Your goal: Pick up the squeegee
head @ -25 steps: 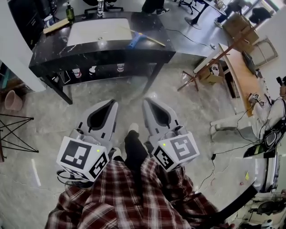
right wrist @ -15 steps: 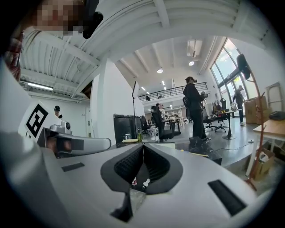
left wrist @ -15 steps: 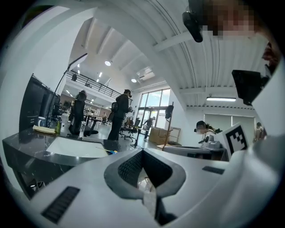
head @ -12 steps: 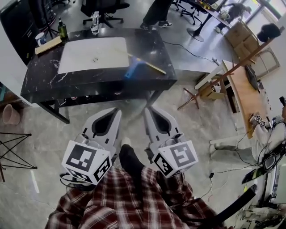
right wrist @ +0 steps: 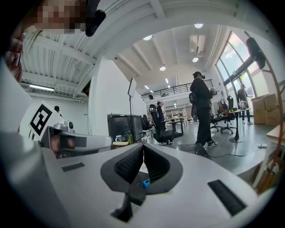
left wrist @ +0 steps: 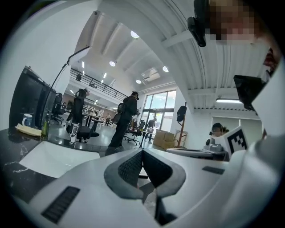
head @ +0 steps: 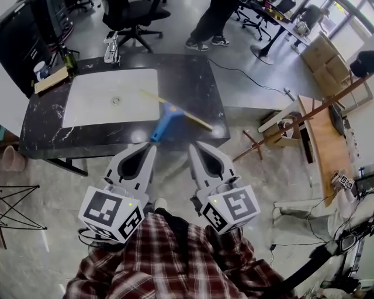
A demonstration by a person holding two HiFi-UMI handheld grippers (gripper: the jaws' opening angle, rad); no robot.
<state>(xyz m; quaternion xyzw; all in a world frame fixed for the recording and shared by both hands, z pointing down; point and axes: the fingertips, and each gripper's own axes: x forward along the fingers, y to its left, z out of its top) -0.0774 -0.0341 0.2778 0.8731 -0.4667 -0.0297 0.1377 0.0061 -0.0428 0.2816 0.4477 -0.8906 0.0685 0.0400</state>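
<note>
The floor (head: pixel 35 169) is polished grey concrete with a mottled finish. A black marble-topped table (head: pixel 187 76) stands at 12 o'clock, set slightly askew. Beyond it, a black office chair (head: pixel 131 14) on castors occupies the 12 o'clock edge. A long wooden board (head: pixel 315 146) lies at 3 o'clock, with pale crates (head: pixel 327 55), possibly cardboard, at 2 o'clock. A black wire stand (head: pixel 17 204) sits at 9 o'clock. In the right gripper view, tall windows (right wrist: pixel 229 71) at 3 o'clock admit daylight, round ceiling lights (right wrist: pixel 163 68) are lit at 12 o'clock, and a white wall (right wrist: pixel 107 89) rises at 10 o'clock.
</note>
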